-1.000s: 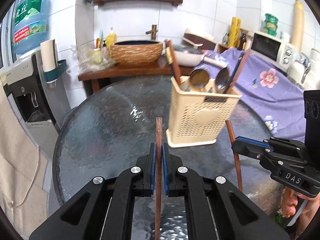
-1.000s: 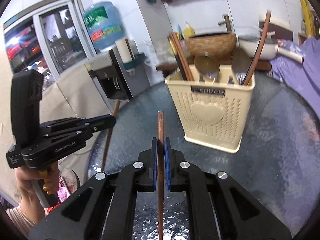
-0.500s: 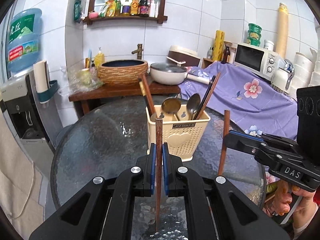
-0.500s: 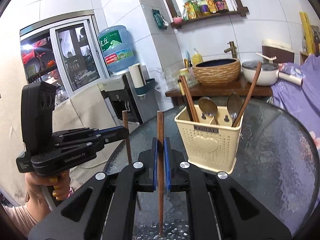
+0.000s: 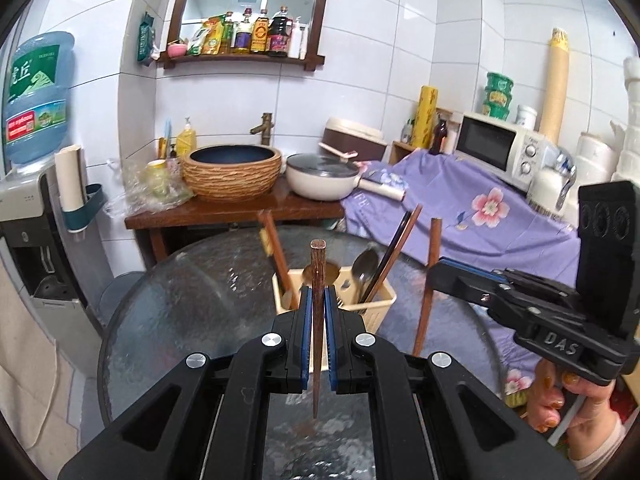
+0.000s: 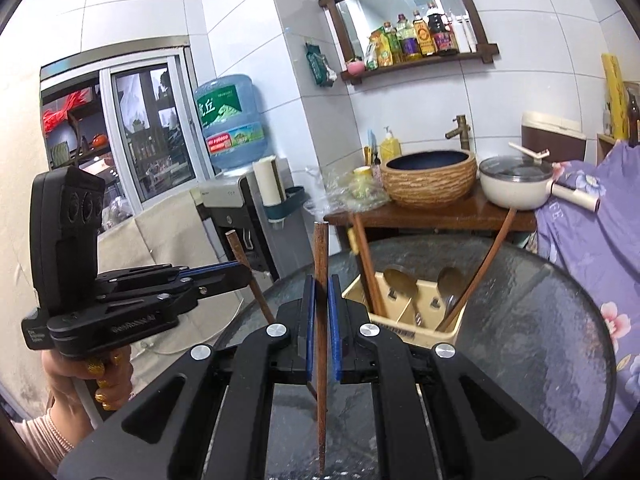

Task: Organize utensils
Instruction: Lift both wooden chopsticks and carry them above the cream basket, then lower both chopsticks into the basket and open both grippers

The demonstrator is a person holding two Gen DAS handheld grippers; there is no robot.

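My left gripper [image 5: 317, 298] is shut on a brown chopstick [image 5: 318, 260] that stands upright between its blue pads, its lower tip hanging just above the round glass table [image 5: 192, 304]. My right gripper [image 6: 321, 292] is shut on a second upright chopstick [image 6: 321, 248]. Each gripper shows in the other's view: the right gripper [image 5: 436, 276] to the right, the left gripper [image 6: 240, 276] to the left. Beyond and below both stands a cream utensil basket [image 5: 382, 307] [image 6: 384, 322] with spoons [image 6: 400, 282] and chopsticks [image 6: 366, 268] in it.
Behind the glass table a wooden side table [image 5: 224, 216] carries a wicker-wrapped basin [image 5: 232, 172] and a white lidded pot [image 5: 320, 178]. A water dispenser [image 5: 28, 216] stands at the left. A purple flowered cloth [image 5: 480, 216] and a microwave [image 5: 500, 146] are at the right.
Both grippers have risen, each still shut on its chopstick, whose tips have lifted off the glass. The basket now sits lower and farther away in both views.
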